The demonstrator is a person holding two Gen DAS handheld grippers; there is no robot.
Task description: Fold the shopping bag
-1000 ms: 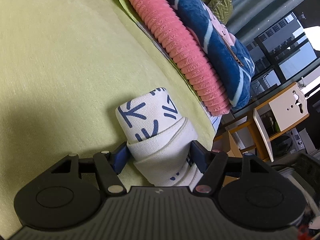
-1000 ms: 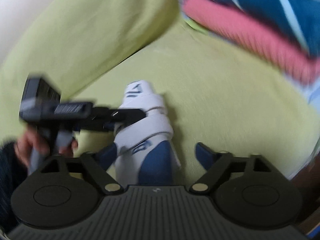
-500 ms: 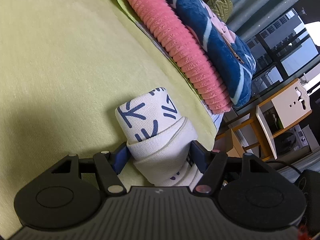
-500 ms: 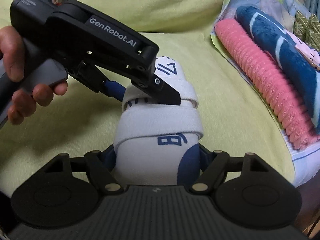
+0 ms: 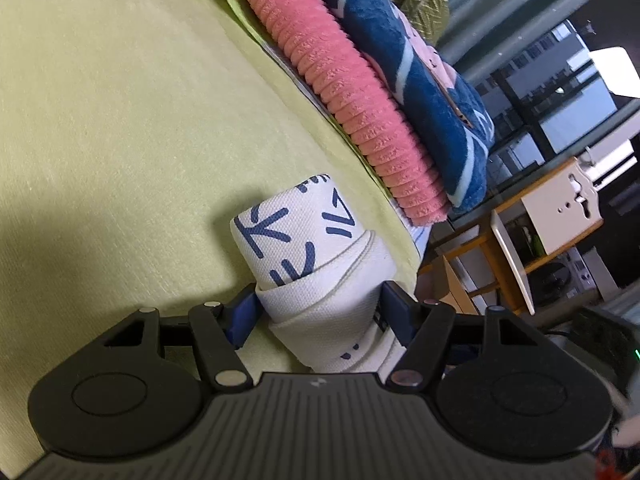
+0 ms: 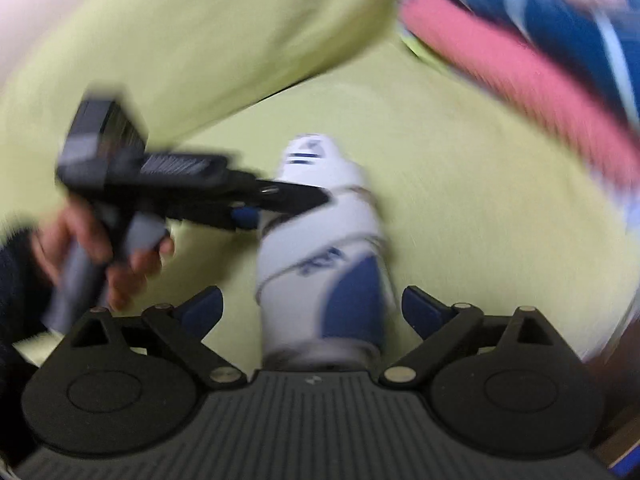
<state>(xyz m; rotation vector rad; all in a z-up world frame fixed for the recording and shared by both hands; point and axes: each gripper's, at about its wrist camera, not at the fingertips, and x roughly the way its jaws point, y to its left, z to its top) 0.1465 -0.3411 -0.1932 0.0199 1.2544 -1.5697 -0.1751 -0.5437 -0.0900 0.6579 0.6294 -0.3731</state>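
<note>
Shopping bag (image 5: 316, 264): rolled into a tight white bundle with blue print, its strap wrapped around the middle. It lies on a yellow-green cushion (image 5: 120, 120), near the cushion's right edge in the left wrist view.

Left gripper (image 5: 320, 308): clamped on the bundle. Both blue pads (image 5: 242, 316) press the wrapped strap section from either side; the printed end of the roll sticks out past the fingertips. In the right wrist view the same gripper comes in from the left, roughly level, its black finger lying across the upper part of the roll. The left hand (image 6: 100, 248) wraps the grey grip, a dark sleeve (image 6: 16, 280) behind it.

Right gripper (image 6: 312, 308): jaws wide apart and just been opening. The lower end of the roll, with a solid blue patch, sits between the blue pads (image 6: 424, 312) with a visible gap of cushion on each side; no contact. This view is motion-blurred, so fine detail is not readable.

Surroundings: a second yellow-green cushion (image 6: 200, 40) stands behind the roll. Along the cushion's far edge lie a ribbed pink blanket (image 5: 344, 88) and, beside it, a blue patterned blanket (image 5: 420, 92). Beyond them, a wooden shelf unit (image 5: 532, 240) and a window (image 5: 560, 92).
</note>
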